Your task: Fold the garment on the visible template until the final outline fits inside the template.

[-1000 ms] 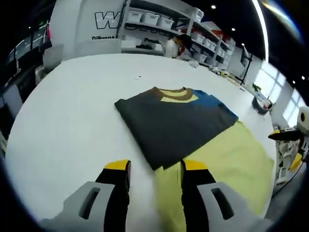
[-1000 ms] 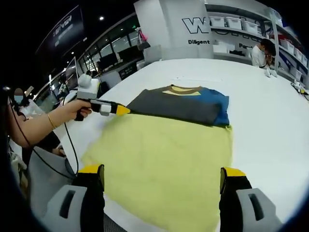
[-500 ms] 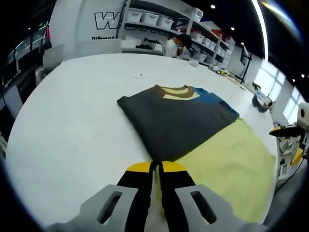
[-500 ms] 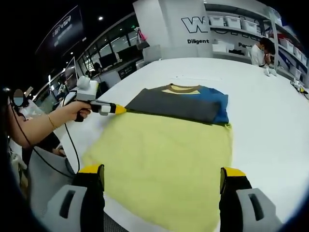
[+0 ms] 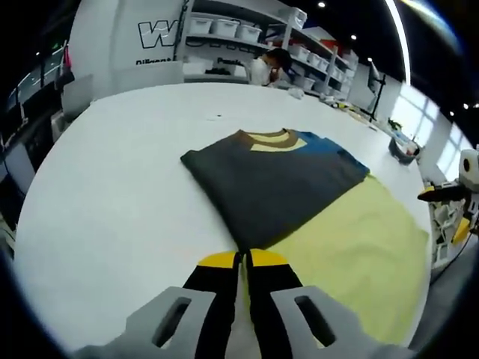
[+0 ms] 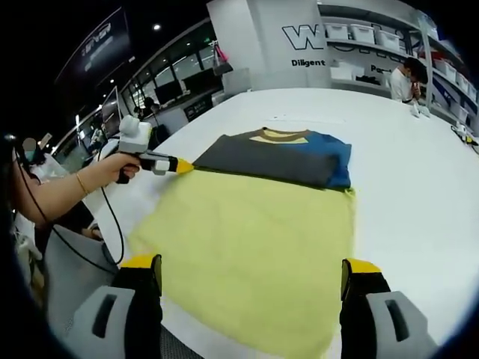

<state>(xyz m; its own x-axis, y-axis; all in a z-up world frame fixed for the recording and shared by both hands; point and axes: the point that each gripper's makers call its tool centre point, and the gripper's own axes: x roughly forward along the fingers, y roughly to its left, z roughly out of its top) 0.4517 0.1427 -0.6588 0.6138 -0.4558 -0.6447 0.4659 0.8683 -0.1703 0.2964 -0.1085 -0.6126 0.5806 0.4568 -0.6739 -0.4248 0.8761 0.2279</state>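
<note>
Right gripper view: wall lettering (image 6: 310, 63) reads "Diligent"; left claw (image 5: 243, 258) pinches garment (image 5: 277, 183) corner.

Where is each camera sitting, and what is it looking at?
Left gripper view: rides on the left gripper, low over the white table, facing the folded dark garment on the yellow template; its shut jaws meet at the garment's near corner.
Right gripper view: rides on the right gripper, facing across the template's wide side; its open jaws and the person's hand holding the left gripper show.
Shared: garment, template, table, and each other's gripper.
</note>
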